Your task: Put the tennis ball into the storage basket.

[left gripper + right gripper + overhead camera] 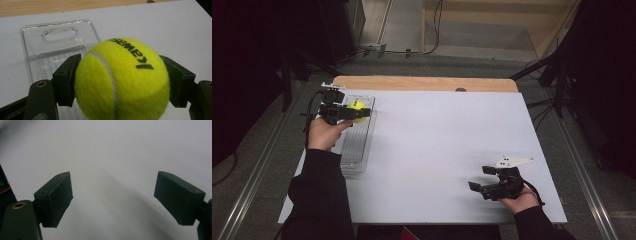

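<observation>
- High view: left hand-held gripper (353, 112) clamps tennis ball (357, 111), held directly above clear tray (362, 145) at bench (442, 140) left edge.
- Tray's long axis runs away from the person.
- Right hand-held gripper (482, 182): jaws spread, empty, well apart from the ball.

A tray (357, 150) lies along the left edge of the table (437, 140), and the ball (357, 111) sits over its far end, between the jaws of the left gripper (362, 113). The right gripper (479, 180) is well apart, over the table's near right corner.
</observation>
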